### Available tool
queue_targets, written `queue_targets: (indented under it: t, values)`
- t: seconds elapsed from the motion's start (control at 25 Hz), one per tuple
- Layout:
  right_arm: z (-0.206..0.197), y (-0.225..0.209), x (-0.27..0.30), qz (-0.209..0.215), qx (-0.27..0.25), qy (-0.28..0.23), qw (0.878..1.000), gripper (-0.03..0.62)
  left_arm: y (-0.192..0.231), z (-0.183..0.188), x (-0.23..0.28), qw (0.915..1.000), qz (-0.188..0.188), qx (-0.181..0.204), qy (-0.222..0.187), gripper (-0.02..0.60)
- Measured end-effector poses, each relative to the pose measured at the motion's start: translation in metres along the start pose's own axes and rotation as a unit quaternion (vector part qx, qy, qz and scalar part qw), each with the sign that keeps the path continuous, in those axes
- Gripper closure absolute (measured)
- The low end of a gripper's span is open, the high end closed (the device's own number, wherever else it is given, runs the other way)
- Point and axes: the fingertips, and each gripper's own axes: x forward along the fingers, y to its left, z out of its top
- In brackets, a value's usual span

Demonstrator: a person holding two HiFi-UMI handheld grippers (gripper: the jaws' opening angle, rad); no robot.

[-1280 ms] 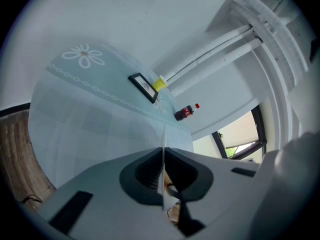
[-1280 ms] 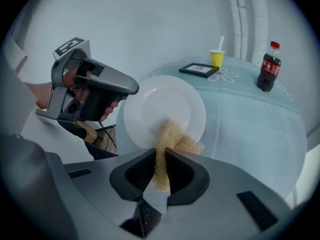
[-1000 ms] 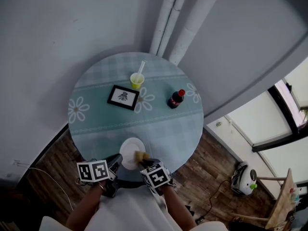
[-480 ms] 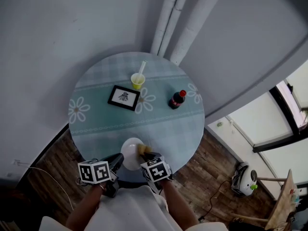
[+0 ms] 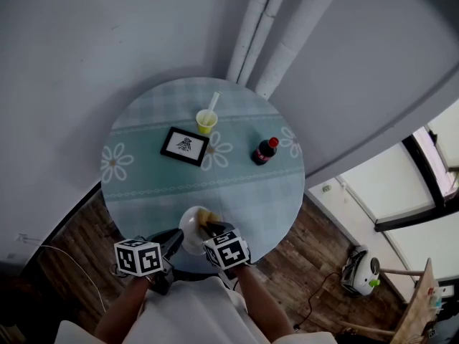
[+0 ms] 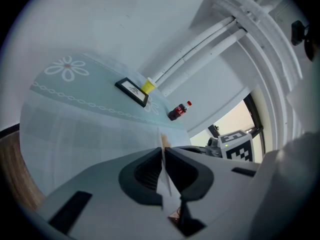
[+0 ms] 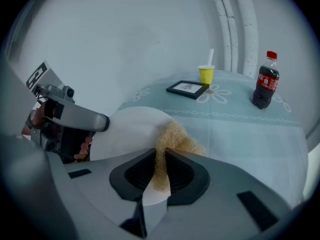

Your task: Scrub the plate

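Observation:
A white plate (image 5: pixel 191 229) hangs over the near edge of the round table, tilted up on its side. My left gripper (image 5: pixel 178 238) is shut on its near-left rim; in the left gripper view the plate (image 6: pixel 165 184) runs edge-on between the closed jaws of that gripper (image 6: pixel 162 152). My right gripper (image 5: pixel 211 230) is shut on a tan sponge (image 5: pixel 206 218), which rests against the plate's face. In the right gripper view the sponge (image 7: pixel 173 138) sticks out past the right gripper (image 7: pixel 161 156) onto the plate (image 7: pixel 131 129), with the left gripper (image 7: pixel 102 122) on the rim at left.
On the flowered teal tablecloth (image 5: pixel 244 185) farther back stand a yellow cup with a straw (image 5: pixel 206 120), a black picture frame (image 5: pixel 184 145) and a dark cola bottle (image 5: pixel 263 150). White pipes (image 5: pixel 276 27) run up the wall behind. Wooden floor lies around the table.
The right gripper has carried the sponge across the plate, away from me and slightly left. The plate looks a little more tilted. The left gripper has stayed at the rim.

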Motion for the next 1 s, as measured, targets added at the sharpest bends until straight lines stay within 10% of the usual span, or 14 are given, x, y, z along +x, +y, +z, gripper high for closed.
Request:
queue_targets:
  t: [1.0]
  values:
    - [0.004,0.062,-0.021,0.086,-0.077,0.002,0.993,0.531,0.002,-0.005,-0.002,0.998,-0.018,-0.058,-0.017,0.561]
